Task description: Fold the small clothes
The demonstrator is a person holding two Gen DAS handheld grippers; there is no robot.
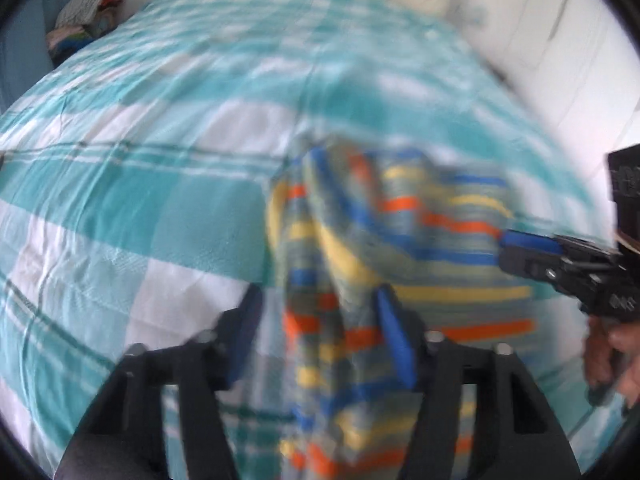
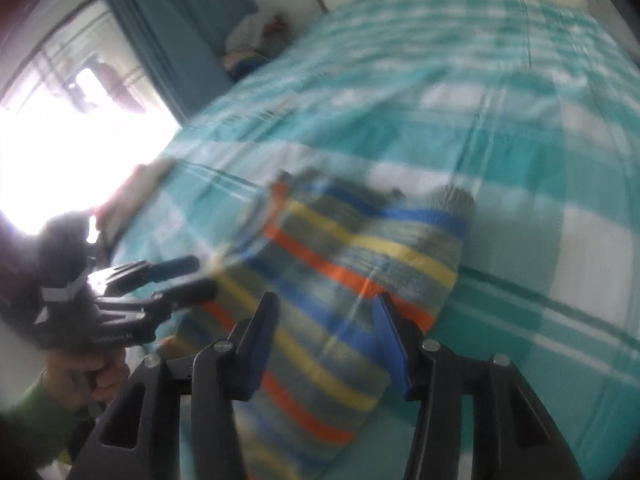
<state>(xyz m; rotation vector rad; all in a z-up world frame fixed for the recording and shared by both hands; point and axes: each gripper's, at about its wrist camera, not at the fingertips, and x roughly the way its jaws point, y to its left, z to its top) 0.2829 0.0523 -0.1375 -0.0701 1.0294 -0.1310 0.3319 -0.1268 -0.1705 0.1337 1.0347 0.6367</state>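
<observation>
Both claws are sitting wide open, gripping nothing: left gripper [image 1: 320, 332] and right gripper [image 2: 324, 332] are straddling the blurry grey, blue, orange and yellow striped garment [image 2: 336, 280] on the teal-and-white checked bedspread [image 1: 140, 200], clothes pile [image 1: 86, 12] at 10 o'clock.

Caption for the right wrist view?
Open right gripper over a striped garment on a checked bedspread.

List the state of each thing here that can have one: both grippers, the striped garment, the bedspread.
Left gripper: open, fingers astride the garment.
Right gripper: open, over the garment.
Grey knit garment with blue, yellow and orange stripes: bunched, unfolded, blurred.
Teal-and-white checked bedspread: spread, slightly wrinkled.
</observation>
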